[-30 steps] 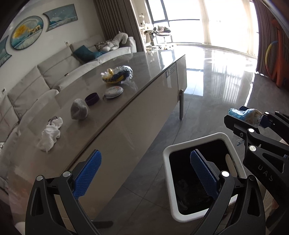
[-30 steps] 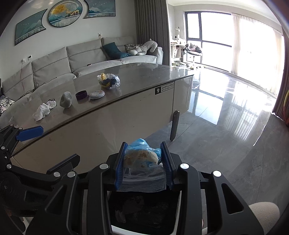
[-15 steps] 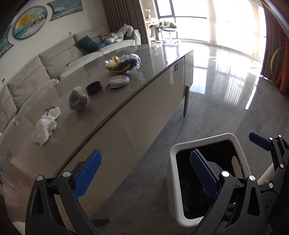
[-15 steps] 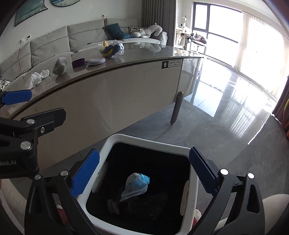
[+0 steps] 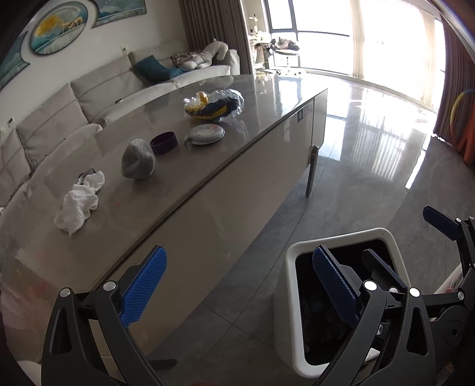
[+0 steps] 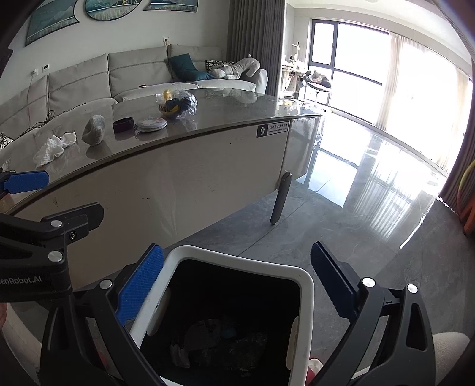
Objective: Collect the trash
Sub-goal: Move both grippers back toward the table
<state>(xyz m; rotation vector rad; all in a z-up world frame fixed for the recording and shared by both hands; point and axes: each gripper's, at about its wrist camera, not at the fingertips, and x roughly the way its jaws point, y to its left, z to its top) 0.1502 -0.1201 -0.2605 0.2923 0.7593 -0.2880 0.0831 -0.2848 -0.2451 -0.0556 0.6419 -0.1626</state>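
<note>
On the table [image 5: 207, 166]: one white crumpled cloth [image 5: 79, 205], one grey lump [image 5: 138, 159], one purple bowl [image 5: 164, 142], one round tin [image 5: 207, 134], one plastic bag [image 5: 215, 104]. Near right, one white bin [image 6: 305, 285]. Two grippers [image 5: 239, 286] [image 6: 237, 282].

A white bin [image 6: 305, 285] with a black liner stands on the floor at six o'clock. Crumpled trash [image 6: 207, 335] lies at its bottom.

Pretty bright living room here: big windows [image 6: 353, 68] at the far end throw glare across the glossy grey tile floor [image 6: 356, 213]. Long grey sectional sofa [image 6: 89, 80] sits along the white wall, teal cushion [image 6: 184, 66] on it, round-edged paintings [image 5: 56, 26] above, dark grey curtains [image 6: 252, 44] beside the glass.
</note>
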